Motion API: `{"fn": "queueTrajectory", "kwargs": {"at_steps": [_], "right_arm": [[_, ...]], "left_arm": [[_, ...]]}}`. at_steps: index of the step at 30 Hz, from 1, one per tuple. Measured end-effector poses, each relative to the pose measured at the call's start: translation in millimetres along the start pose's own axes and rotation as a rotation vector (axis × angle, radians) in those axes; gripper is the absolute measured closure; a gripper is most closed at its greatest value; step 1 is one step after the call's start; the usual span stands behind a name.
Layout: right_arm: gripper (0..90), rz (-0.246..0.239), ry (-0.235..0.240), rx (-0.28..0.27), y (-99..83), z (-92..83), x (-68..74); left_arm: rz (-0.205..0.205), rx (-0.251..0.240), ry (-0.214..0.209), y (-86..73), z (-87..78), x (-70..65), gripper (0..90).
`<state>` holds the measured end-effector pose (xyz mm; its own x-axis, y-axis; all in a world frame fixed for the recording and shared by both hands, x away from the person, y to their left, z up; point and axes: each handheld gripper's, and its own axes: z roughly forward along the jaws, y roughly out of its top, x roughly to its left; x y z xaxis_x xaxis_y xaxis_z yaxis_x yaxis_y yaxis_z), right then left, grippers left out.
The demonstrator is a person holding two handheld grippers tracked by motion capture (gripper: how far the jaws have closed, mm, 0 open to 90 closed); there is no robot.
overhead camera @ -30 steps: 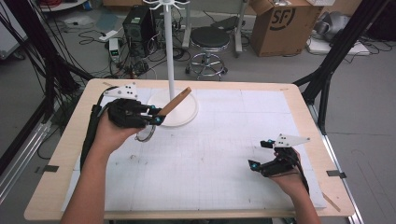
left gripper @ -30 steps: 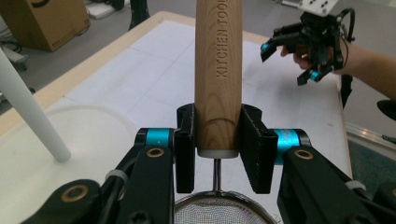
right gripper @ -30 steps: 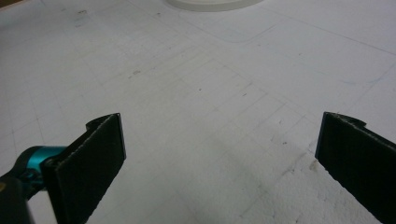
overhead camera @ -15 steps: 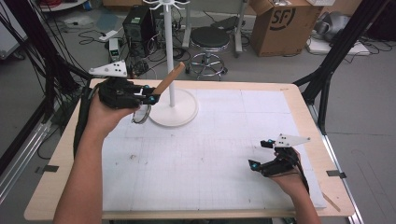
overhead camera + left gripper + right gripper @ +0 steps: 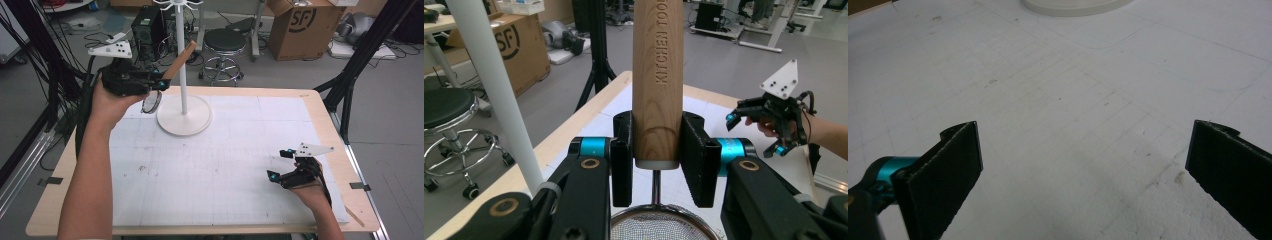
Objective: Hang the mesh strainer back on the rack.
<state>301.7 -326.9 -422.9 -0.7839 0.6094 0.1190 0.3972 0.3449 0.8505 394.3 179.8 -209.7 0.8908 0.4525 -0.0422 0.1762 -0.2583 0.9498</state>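
Up at the far left corner of the counter (image 5: 65,170), the left tool (image 5: 157,82) holds a small strainer (image 5: 172,67) in the air. Its two black jaws pinch the wooden handle (image 5: 657,75), one pad on each side, near the end where the handle meets the metal stem. The handle has the words KITCHEN TOOL cut into the wood. From above, the handle points up and to the right, and it crosses in front of the white pole (image 5: 180,60). The round mesh bowl (image 5: 150,102) of the strainer hangs just below the left tool, tilted, above the edge of the white mat (image 5: 225,165). In the left gripper view the mesh bowl sits at the bottom, under the jaws, and the pole rises just to the left of them, not touching the handle.

The pole stands on a round white base (image 5: 184,116) that rests on the mat, just to the right of the strainer. At its top there are small hooks.

The right tool (image 5: 282,172) is low over the near right part of the mat, well apart from the strainer. Its jaws are spread wide, and only the bare mat shows between them in the right gripper view.

Behind the counter, on the floor, stand a black stool (image 5: 226,42) and a brown cardboard box (image 5: 300,25).
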Motion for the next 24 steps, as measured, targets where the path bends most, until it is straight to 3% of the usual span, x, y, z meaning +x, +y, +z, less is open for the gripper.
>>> {"fn": "queueTrajectory", "kwargs": {"at_steps": [5, 11, 20, 24], "right_arm": [[0.5, -0.002, 0.0, -0.003, 0.1, -0.4, -0.1], [0.5, 0.005, 0.0, -0.005, 0.0, -1.5, -0.4], [0.5, 0.002, 0.0, -0.003, -0.1, -0.6, -0.2], [0.5, 0.001, -0.001, -0.003, 0.0, -0.6, 0.0]], "left_arm": [[-0.009, -0.03, 0.009, 10.4, -5.7, 8.8, 69.0], [-0.036, -0.101, 0.029, 17.0, -18.9, 19.2, 69.0], [-0.041, -0.082, 0.094, 26.7, -30.6, 29.3, 69.0], [-0.068, -0.11, 0.122, 28.3, -36.4, 36.0, 68.9]]}}
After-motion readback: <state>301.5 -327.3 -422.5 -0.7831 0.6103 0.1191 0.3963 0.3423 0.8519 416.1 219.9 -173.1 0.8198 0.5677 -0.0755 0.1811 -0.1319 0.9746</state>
